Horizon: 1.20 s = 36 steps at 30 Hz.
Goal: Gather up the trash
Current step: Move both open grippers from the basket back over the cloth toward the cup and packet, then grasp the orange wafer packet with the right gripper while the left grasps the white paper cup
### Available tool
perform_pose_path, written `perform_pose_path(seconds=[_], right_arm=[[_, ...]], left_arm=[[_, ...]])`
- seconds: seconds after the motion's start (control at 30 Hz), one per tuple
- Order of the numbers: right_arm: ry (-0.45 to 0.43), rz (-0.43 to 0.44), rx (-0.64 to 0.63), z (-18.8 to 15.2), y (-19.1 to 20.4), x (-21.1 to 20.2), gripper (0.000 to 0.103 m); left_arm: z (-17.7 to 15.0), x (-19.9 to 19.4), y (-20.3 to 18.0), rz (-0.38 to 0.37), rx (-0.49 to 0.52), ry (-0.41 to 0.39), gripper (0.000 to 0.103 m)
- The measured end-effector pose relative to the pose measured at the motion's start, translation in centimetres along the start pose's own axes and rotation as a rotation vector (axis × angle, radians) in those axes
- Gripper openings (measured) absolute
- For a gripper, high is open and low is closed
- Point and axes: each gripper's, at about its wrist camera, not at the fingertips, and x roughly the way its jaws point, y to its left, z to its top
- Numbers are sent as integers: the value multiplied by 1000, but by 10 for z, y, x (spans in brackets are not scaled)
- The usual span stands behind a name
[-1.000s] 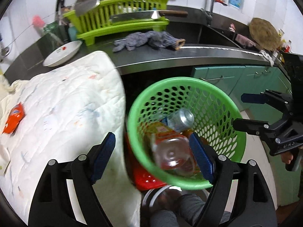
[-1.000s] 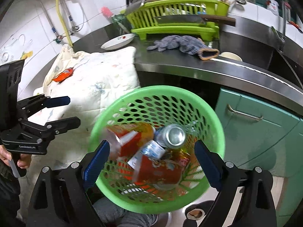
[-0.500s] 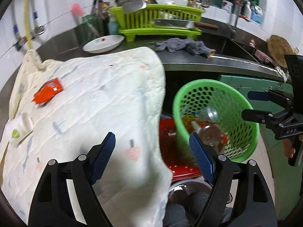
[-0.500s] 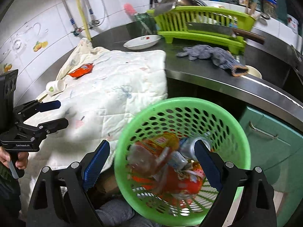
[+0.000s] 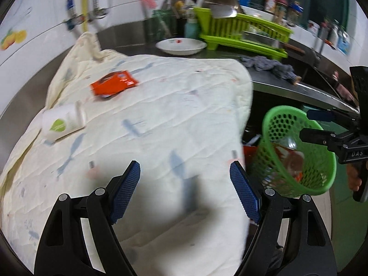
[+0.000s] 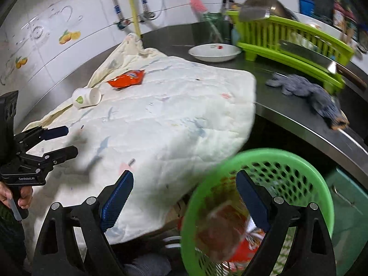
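Both hand-held grippers stand spread with nothing between the pads: the left hand-held gripper (image 5: 185,191) hangs over the near part of the quilt (image 5: 161,115), and the right hand-held gripper (image 6: 184,195) straddles the quilt's near right corner and the rim of the green basket (image 6: 299,161). The trash left to collect lies far and left on the quilt: an orange packet (image 5: 113,84) lying flat, and nearer and further left a white cup (image 5: 63,122) tipped on its side (its open mouth faces right in the right wrist view). Both look light. The packet is thin, crinkly film, likely slippery, and would best be pinched at a raised edge or corner, since a flat approach may only press it into the soft padding. The cup looks like thin paper or plastic that would crush under a hard squeeze; taking it across the body or by the rim with a gentle close seems safest, and it may roll when nudged. The quilt gives underneath, so pads could snag the cloth. There is open room over the quilt's middle for travel. The quilt's right edge overhangs the bench (image 6: 299,119), with the basket below and to the right, already holding wrappers, so a carry must clear that edge before a drop. Far right sit a plate (image 5: 181,46), a green rack (image 5: 243,34) and a grey rag (image 6: 306,89), well apart from the trash.
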Motion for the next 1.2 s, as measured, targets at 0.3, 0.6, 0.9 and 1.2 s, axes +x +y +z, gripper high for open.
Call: perform_pose_path(seconds=[0.3, 0.6, 0.9, 1.2], right_arm=[[19, 79, -74, 43, 45, 48, 87], [43, 127, -137, 87, 86, 101, 87], [47, 166, -183, 143, 123, 160, 89], [45, 151, -117, 201, 128, 212, 89]], left_arm=[[-9, -7, 68, 99, -125, -6, 79], [-7, -12, 141, 187, -272, -24, 79], [5, -5, 180, 238, -338, -40, 79], [28, 6, 205, 259, -382, -84, 79]])
